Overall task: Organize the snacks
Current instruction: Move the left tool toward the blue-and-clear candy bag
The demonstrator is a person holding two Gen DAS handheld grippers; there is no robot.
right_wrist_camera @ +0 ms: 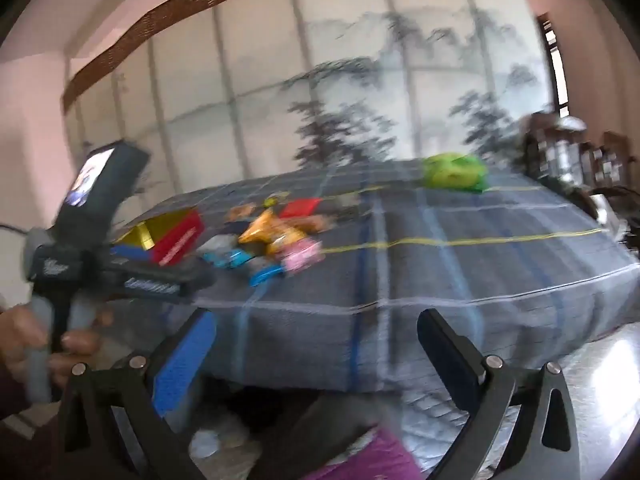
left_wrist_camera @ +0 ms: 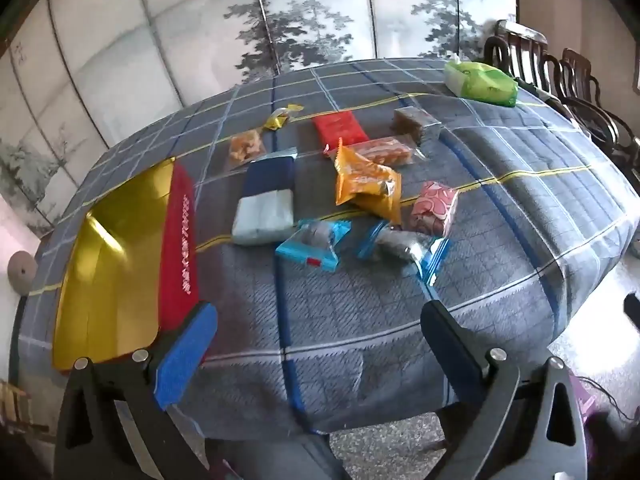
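Several wrapped snacks lie spread over the middle of the table: an orange bag, a blue and white pack, a pink pack, two light blue packets, a red pack. A red box with a gold inside stands open at the left. My left gripper hovers open over the near table edge, nothing between its fingers. In the blurred right wrist view my right gripper is open and empty before the table edge; the snack pile and the box lie far left.
A blue checked cloth covers the table. A green tissue pack sits at the far right corner. Dark wooden chairs stand beyond it. A painted screen fills the back. A hand holds the left gripper's handle at the left of the right wrist view.
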